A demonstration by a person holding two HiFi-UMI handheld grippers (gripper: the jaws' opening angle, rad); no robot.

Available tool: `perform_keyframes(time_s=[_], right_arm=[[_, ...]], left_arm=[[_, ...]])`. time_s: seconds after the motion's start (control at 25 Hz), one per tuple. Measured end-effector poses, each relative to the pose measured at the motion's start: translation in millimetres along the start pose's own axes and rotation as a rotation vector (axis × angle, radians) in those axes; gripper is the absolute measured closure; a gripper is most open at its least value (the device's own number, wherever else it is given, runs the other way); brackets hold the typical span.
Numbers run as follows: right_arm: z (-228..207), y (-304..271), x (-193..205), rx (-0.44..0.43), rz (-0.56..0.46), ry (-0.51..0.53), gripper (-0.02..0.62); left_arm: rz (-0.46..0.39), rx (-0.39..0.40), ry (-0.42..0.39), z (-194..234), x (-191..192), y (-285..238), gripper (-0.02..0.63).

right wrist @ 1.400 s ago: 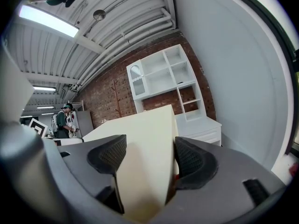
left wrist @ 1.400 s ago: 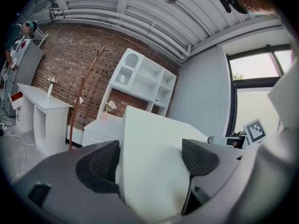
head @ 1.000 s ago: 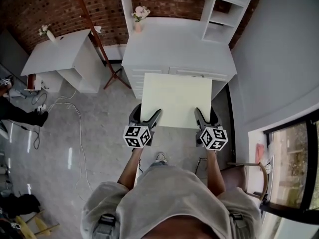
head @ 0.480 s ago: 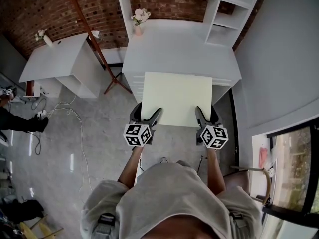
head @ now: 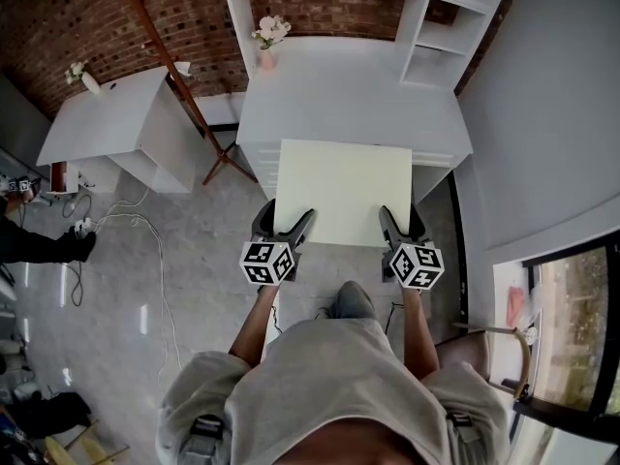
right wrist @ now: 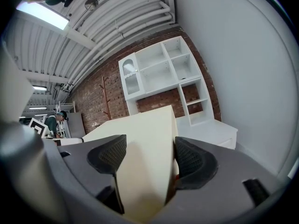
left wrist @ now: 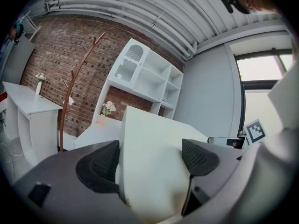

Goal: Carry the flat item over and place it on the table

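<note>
The left gripper's jaws were clamped on the near left edge of the pale yellow flat board, their ribbed pads pressed against both faces. The right gripper pinched the near right edge in the same way. Between them the board lay roughly level in front of the person, and in the head view its far edge overlapped the front of the white table. A vase of flowers stood at the table's back left corner, beside a white shelf unit.
</note>
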State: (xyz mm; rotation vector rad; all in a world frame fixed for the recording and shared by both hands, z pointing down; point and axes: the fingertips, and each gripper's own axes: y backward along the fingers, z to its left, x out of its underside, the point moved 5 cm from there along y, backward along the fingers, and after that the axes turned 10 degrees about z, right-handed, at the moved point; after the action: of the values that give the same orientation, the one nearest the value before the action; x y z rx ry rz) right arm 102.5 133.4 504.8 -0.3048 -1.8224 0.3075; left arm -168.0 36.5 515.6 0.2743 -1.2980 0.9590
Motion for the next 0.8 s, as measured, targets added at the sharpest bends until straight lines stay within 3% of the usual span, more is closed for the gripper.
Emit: perform_keyframes(time_s=[0.4, 0.8], right_arm=[[-19, -31, 3, 0.008, 0.018, -0.013, 0.253], [-65, -107, -35, -0.002, 0.024, -0.024, 0.255]], left_arm=[[0.026, 0.001, 0.009, 13, 4, -36, 0.178], [0.036, -0.011, 0.004, 32, -33, -120, 0.178]])
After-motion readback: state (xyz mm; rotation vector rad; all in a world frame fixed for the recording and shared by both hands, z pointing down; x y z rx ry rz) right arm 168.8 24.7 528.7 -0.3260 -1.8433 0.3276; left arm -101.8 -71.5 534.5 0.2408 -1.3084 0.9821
